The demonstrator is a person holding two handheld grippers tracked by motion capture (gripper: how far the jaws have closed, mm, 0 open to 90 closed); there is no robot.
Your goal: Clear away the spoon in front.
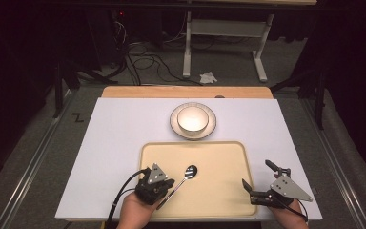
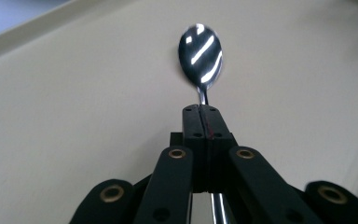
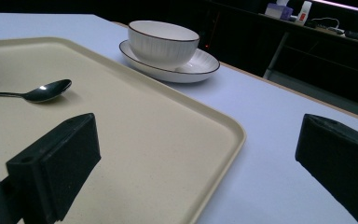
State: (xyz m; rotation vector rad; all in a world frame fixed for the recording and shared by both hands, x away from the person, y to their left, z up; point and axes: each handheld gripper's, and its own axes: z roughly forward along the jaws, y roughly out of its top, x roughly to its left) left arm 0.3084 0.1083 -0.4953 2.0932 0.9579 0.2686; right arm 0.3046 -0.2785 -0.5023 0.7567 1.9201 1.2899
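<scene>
Dark floor and tangled cables ring a white table, and on its near half sits a cream tray with a raised rim and rounded corners. Your left gripper, at about 7 o'clock on the tray, has its jaws pressed together on the handle of a spoon. You hold the stem low and near its end, so the bowl points away toward 1 o'clock, just above or resting on the tray; I cannot tell whether it touches. In the left gripper view the spoon is polished steel, oval, throwing back bright strips of light, while the tray looks matte and faintly speckled.

Your right gripper waits at the tray's 5 o'clock corner with its jaws spread wide and holding nothing, straddling the tray's edge, probably ready to steady the tray or take the next piece. From the right gripper view its pads are blocky black foam.

At 12 o'clock, just beyond the tray, a ribbed white bowl with a dark rim stands on a matching saucer, both glazed ceramic. That looks like where the spoon is headed.
</scene>
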